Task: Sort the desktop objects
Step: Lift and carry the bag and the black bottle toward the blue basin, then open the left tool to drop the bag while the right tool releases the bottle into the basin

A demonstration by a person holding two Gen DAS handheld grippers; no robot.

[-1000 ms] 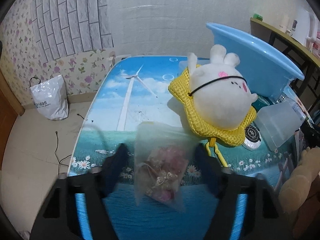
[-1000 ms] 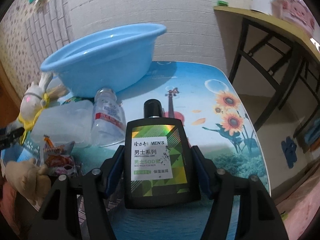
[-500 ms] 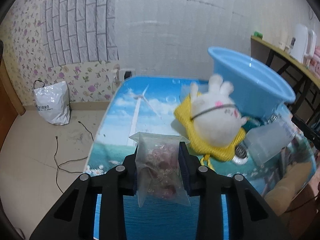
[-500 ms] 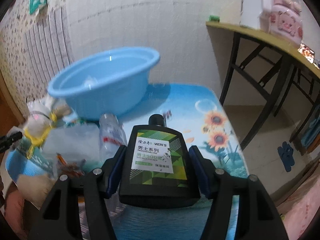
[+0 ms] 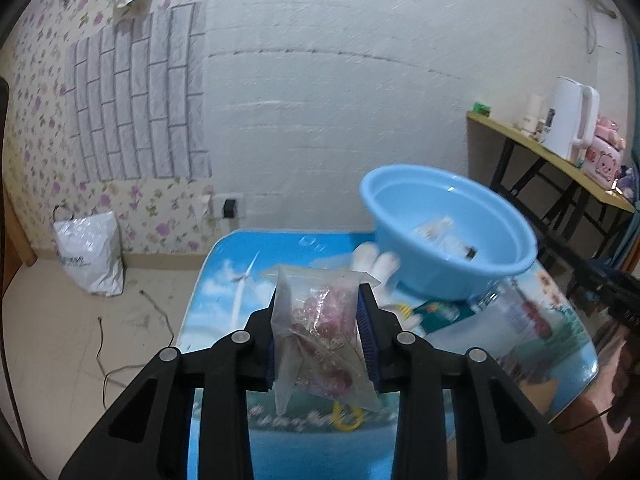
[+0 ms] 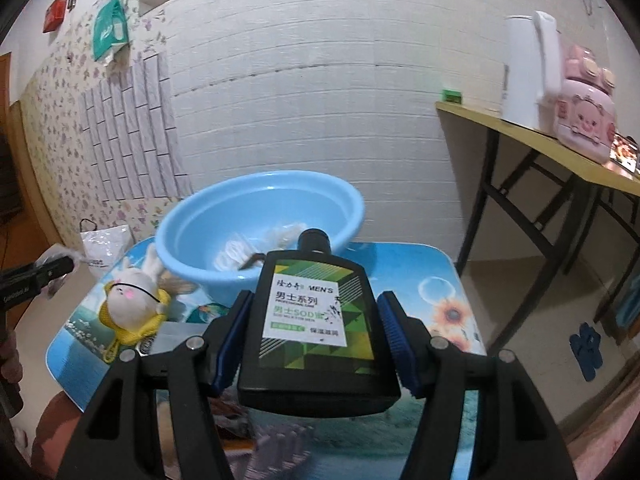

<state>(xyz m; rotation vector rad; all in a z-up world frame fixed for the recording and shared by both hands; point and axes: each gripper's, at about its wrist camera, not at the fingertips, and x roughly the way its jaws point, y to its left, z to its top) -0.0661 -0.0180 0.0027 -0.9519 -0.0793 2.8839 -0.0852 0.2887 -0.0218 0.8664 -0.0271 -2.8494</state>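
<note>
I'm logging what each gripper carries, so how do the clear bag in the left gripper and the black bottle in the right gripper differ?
The clear bag is soft, crinkled and see-through, showing pinkish trinkets; the black bottle is rigid, opaque and carries a printed green-and-white label. The bag is thin, so the left gripper is pinched nearly shut on it; the bottle is broad, holding the right gripper wide. Both are clamped upright above the table, near the blue basin.

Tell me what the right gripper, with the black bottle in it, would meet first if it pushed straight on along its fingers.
Most likely the blue basin: it sits directly beyond the black bottle held in the right gripper. Depth is unclear.
</note>
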